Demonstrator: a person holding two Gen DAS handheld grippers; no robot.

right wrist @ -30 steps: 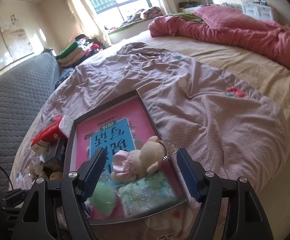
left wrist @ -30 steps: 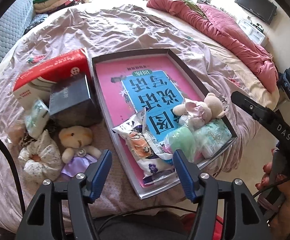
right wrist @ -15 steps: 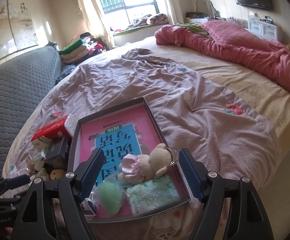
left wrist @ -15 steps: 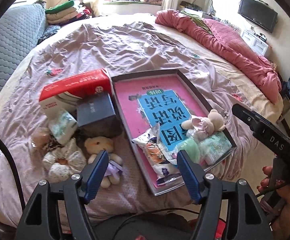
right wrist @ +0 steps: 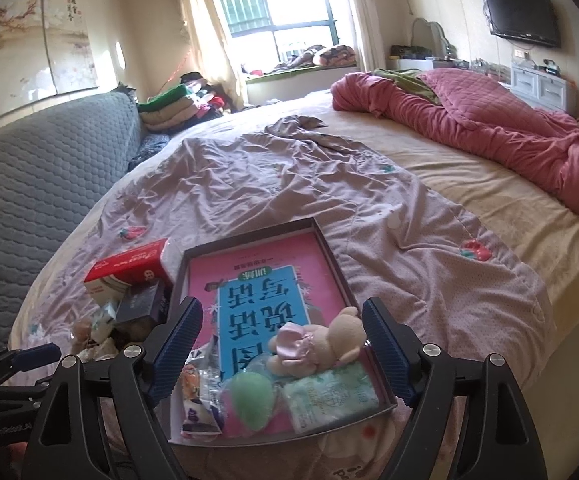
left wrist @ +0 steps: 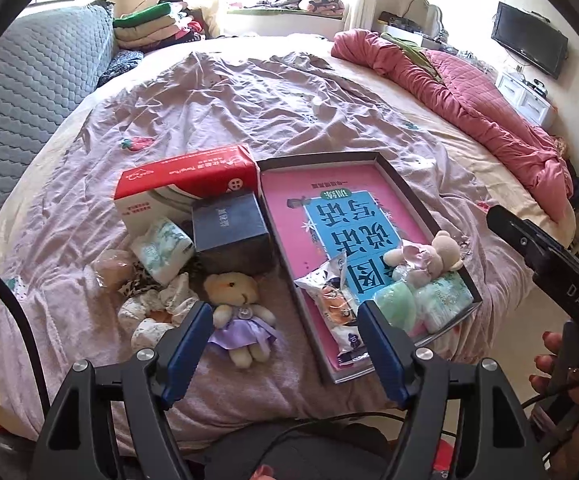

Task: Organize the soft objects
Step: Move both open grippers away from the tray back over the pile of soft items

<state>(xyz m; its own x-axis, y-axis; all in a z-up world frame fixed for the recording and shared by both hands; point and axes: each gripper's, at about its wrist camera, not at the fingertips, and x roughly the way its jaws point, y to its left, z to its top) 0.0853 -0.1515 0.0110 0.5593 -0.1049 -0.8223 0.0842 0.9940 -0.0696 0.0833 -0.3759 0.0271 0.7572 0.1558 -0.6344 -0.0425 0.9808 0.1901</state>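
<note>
White letters "DAS" are showing on the right gripper point(left wrist: 545, 264), right of the tray point(left wrist: 409, 196); the tray's large upside-down Chinese characters are showing, unread.

Daylight is pouring through the barred window point(right wrist: 277, 12) at the far wall, flanked by cream curtains point(right wrist: 193, 28). A wide bed point(right wrist: 469, 184) is filling the room, a grey quilted headboard point(right wrist: 37, 184) running along its left edge. A television point(right wrist: 521, 16) is hanging on the right wall above white drawers point(right wrist: 541, 84).

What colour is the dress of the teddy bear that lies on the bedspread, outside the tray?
Purple; the teddy bear shows best in the left wrist view.
</note>
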